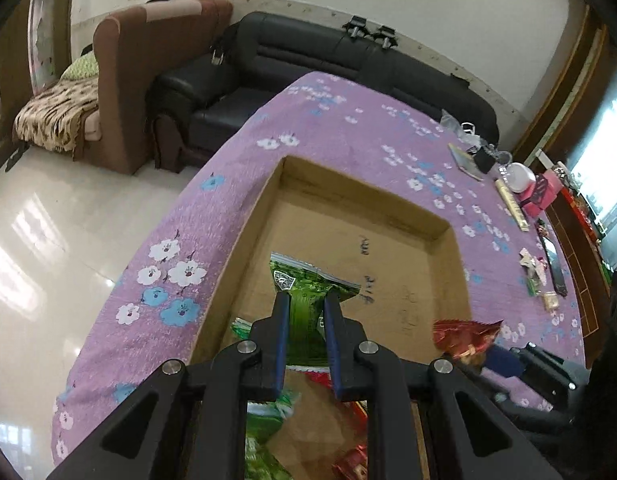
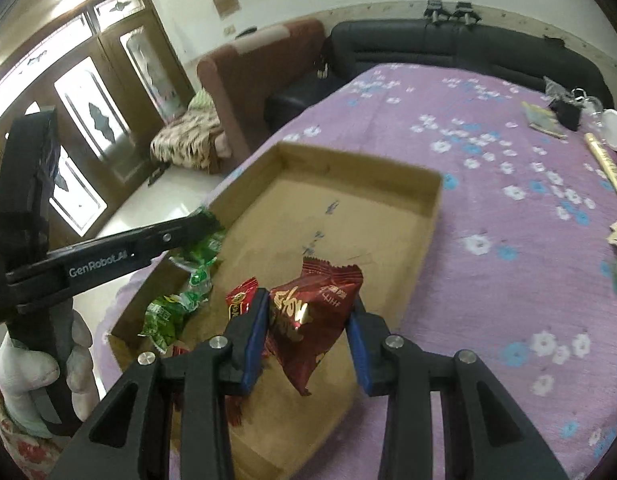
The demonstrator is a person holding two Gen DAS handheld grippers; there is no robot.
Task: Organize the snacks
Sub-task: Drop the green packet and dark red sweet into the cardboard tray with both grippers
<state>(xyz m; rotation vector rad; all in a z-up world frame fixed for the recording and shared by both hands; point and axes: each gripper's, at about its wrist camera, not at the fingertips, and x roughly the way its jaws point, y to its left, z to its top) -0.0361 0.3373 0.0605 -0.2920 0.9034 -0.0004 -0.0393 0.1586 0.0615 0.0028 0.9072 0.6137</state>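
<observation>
Left tongs [image 1: 306, 304] pinch a green snack packet [image 1: 304, 320] above the cardboard tray [image 1: 448, 256], near its left wall. Right tongs [image 2: 308, 316] grip a red snack packet [image 2: 312, 316] over the tray's near end. Tray sits on the bench by its left edge.

Judgement: packets light, crinkly, slippery foil; hold mid-body, gently.

Right wrist view alone shows further green packets [image 2: 168, 316] along the left wall.
</observation>
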